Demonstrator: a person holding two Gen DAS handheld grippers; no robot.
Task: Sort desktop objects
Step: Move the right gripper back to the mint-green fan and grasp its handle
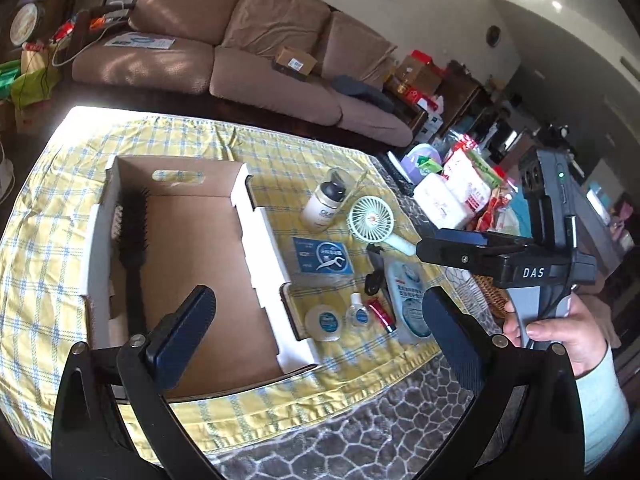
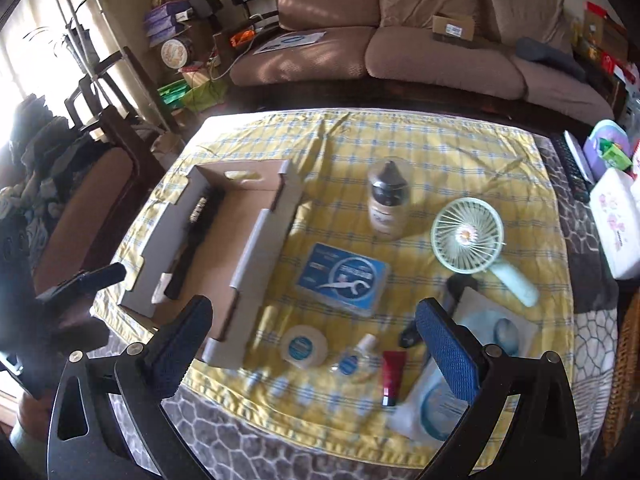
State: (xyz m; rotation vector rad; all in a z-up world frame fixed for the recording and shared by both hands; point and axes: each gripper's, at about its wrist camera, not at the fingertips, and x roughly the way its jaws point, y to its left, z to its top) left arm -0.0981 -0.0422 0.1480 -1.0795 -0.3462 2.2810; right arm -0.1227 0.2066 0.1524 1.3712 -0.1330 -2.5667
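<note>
An open cardboard box [image 1: 200, 260] [image 2: 224, 240] sits on the left of a yellow checked cloth [image 1: 312, 152], with a black hairbrush [image 1: 134, 232] [image 2: 200, 224] lying along its left wall. Right of the box are a lotion bottle [image 1: 324, 200], a mint hand fan [image 2: 468, 236], a blue floss box [image 2: 344, 278], a round white tin [image 2: 304, 346], a small clear bottle [image 2: 354, 360], a red tube [image 2: 392, 376] and a white pouch [image 2: 436, 404]. My left gripper [image 1: 318, 332] hangs open over the box's near corner. My right gripper [image 2: 314, 344] [image 1: 440, 242] is open and empty above the small items.
A brown sofa [image 1: 248, 64] runs behind the table. At the table's right edge are a white tissue pack [image 1: 440, 200], snack bags [image 1: 476, 176] and a wicker basket [image 1: 492, 296]. A grey patterned cover [image 1: 360, 440] shows along the near edge. A hand [image 1: 560, 332] holds the right gripper.
</note>
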